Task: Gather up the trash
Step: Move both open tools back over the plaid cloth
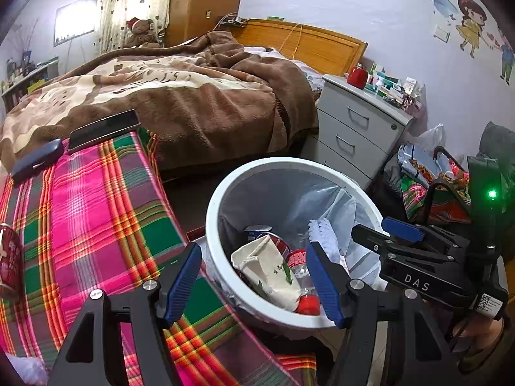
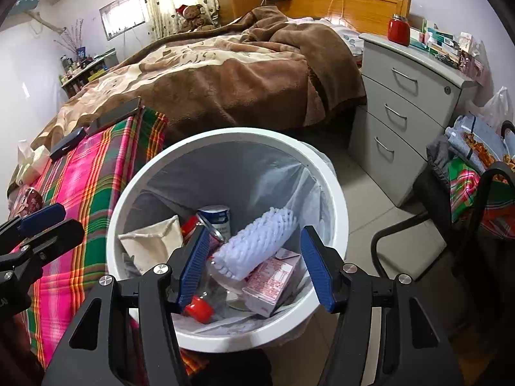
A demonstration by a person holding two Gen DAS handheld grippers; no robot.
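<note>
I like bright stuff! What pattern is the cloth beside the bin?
Pink-and-green plaid cloth; left wrist view.

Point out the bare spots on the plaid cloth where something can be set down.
The pink-green plaid cloth is bare across its middle, between the two dark flat cases at its far edge and the red can at its left. The white round bin is crowded with trash.

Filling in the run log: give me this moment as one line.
left hand-held gripper: open, empty | right hand-held gripper: open, empty, over round white lined trash bin | red can: on plaid cloth
</note>
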